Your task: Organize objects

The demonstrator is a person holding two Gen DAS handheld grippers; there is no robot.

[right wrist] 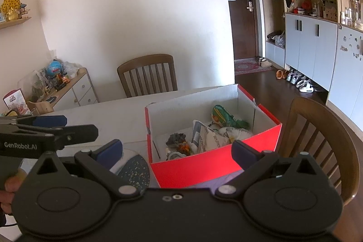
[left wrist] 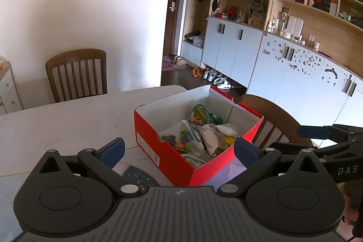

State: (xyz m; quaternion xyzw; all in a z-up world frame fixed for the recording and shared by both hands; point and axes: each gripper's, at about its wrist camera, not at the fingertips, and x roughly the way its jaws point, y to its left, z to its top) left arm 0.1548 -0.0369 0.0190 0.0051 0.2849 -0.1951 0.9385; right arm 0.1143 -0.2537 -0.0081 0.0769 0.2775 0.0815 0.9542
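both the left gripper (left wrist: 179, 147) and right gripper (right wrist: 177, 151) hang spread apart, empty. a red box (right wrist: 213, 168) of clutter sits on the counter (left wrist: 68, 119).

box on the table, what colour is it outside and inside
The box is red outside, white inside; clearest in the right wrist view.
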